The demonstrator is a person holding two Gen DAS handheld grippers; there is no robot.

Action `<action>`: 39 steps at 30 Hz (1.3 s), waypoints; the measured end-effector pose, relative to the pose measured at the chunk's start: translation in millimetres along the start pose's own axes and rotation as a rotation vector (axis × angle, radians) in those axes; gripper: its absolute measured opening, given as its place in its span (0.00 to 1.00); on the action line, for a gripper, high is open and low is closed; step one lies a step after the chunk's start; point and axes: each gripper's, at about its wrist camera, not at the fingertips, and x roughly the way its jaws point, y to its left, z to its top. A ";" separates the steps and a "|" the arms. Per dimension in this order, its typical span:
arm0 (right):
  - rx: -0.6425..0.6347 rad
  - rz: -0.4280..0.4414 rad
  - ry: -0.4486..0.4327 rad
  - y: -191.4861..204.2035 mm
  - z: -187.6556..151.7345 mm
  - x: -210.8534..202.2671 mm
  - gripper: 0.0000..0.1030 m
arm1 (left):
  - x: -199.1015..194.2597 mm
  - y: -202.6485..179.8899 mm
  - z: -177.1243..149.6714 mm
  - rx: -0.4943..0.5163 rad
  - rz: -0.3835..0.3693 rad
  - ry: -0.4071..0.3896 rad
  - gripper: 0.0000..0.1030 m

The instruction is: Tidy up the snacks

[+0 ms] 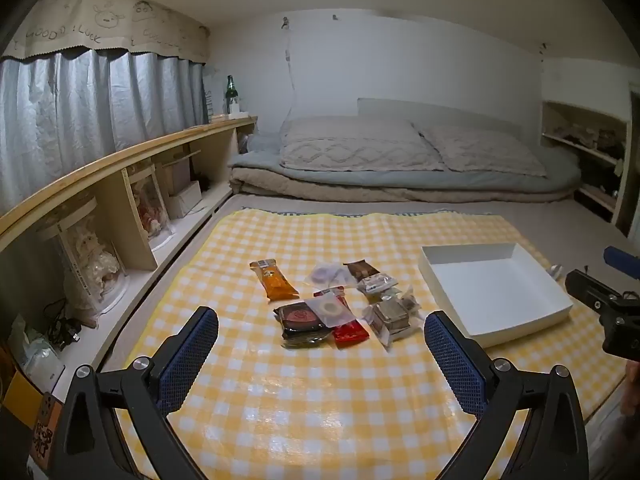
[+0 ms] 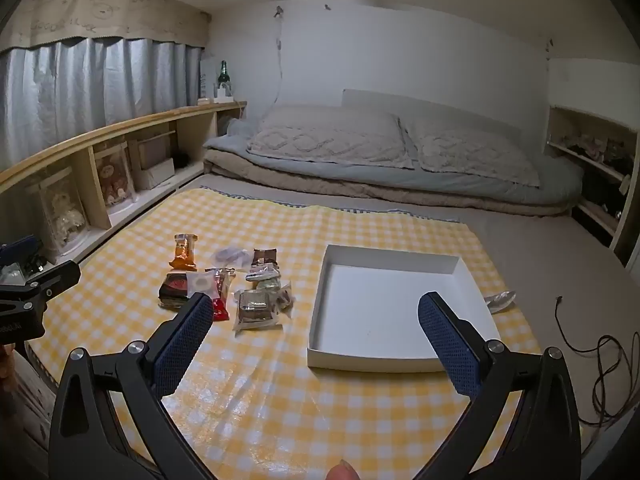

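Plainly nothing has been picked up yet, so the sorting looks to be at its very start. From the left wrist view, the left gripper [image 1: 321,338] hangs over the glossy yellow-and-white checked cloth [image 1: 280,400] with its blue mesh-padded fingers spread wide and empty. Just beyond them lies the loose cluster of wrapped snacks: a long orange crinkly packet [image 1: 274,280] set a little apart to the left, a dark flat pouch with a red disc [image 1: 301,320] near the front, and a clear-wrapped silvery block [image 1: 390,316] on the right. The shallow white cardboard tray [image 1: 560,312] sits empty just right of the cluster.

From the right wrist view, the right gripper [image 2: 316,322] is likewise wide apart with nothing between its pads, aimed over the near edge of the tray [image 2: 376,362]. The snacks lie to its left, the silvery block [image 2: 256,308] nearest the tray.

The next move probably calls for lowering onto one packet; thin, slippery film wrappers overlapping each other may need a shallow, careful pinch.
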 end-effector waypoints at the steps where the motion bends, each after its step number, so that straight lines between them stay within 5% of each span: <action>1: -0.001 -0.001 0.001 0.2 0.1 -0.1 1.00 | -0.6 0.3 0.0 -0.002 -0.001 0.000 1.00; 39: 0.000 0.001 -0.006 1.0 4.2 -5.6 1.00 | 8.5 -11.0 -2.8 0.004 -0.014 0.012 1.00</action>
